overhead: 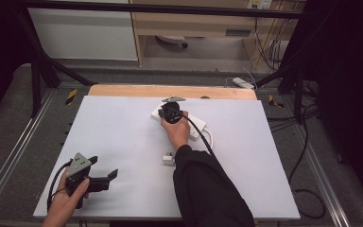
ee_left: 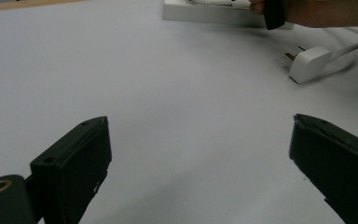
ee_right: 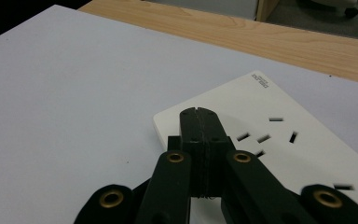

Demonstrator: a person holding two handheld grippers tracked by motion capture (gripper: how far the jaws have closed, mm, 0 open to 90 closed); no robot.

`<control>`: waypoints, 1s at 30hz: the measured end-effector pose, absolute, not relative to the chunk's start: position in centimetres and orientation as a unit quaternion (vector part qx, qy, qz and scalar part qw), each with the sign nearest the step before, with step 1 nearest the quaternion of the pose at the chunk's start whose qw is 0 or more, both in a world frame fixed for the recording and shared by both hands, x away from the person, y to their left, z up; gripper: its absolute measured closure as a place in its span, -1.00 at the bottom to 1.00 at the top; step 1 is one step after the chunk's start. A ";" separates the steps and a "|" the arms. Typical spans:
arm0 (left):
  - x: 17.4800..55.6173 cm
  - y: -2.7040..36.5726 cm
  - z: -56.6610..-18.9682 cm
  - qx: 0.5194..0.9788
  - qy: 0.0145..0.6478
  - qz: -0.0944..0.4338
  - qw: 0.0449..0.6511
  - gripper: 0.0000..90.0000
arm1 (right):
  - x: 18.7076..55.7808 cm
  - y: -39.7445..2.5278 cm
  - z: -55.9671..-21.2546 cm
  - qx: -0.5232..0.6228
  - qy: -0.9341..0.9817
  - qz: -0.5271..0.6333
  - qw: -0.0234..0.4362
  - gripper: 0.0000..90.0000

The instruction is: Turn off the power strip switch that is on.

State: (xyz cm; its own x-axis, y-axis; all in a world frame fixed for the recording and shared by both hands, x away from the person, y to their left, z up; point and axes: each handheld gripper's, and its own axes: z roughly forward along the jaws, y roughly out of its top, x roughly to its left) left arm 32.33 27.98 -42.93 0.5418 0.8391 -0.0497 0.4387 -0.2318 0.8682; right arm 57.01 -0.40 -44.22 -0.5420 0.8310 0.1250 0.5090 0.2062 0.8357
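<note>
1. The left gripper (overhead: pixel 105 176) sits at the near left corner of the sheet (overhead: pixel 123 142), jaws spread wide with nothing between them. In its own view only bare sheet lies between the jaws.

2. Ahead of that claw and off to its right lies the plug (ee_left: pixel 309 63), on its side, pins pointing back toward the strip (ee_left: pixel 205 11), its cord (ee_left: pixel 354 42) curving away to the right. In the high view the plug (overhead: pixel 168 159) rests just beside the person's right sleeve (overhead: pixel 203 184), well apart from the left gripper.

3. Farther off, the right gripper (overhead: pixel 171 115) is over the near end of the strip (overhead: pixel 196 125), jaws pressed together and empty. In its own view the closed tips (ee_right: pixel 199 114) sit on or just above the strip's (ee_right: pixel 279 154) corner; I cannot tell whether they touch.

4. The strip's long axis runs away from the right claw, toward its far right, slots (ee_right: pixel 265 138) just right of the tips.

5. My judgement: the right hand is much nearer both strip and plug, the plug lying behind it, toward the person.

6. Hard to make out: the right hand covers much of the strip in the high view, and the sleeve hides part of the cord.
</note>
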 end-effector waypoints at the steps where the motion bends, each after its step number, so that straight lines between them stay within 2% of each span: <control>1: 32.3 28.0 -42.9 0.753 0.424 0.222 0.452 -0.87 | 57.0 -0.4 -44.2 0.443 0.756 0.447 0.180 1.00; 18: 32.4 28.0 -43.0 0.753 0.424 0.219 0.453 -0.87 | 56.7 -0.3 -44.3 0.431 0.764 0.444 0.185 1.00; 30: 32.3 27.9 -43.0 0.754 0.424 0.221 0.449 -0.87 | 55.1 -1.6 -42.0 0.407 0.768 0.455 0.194 1.00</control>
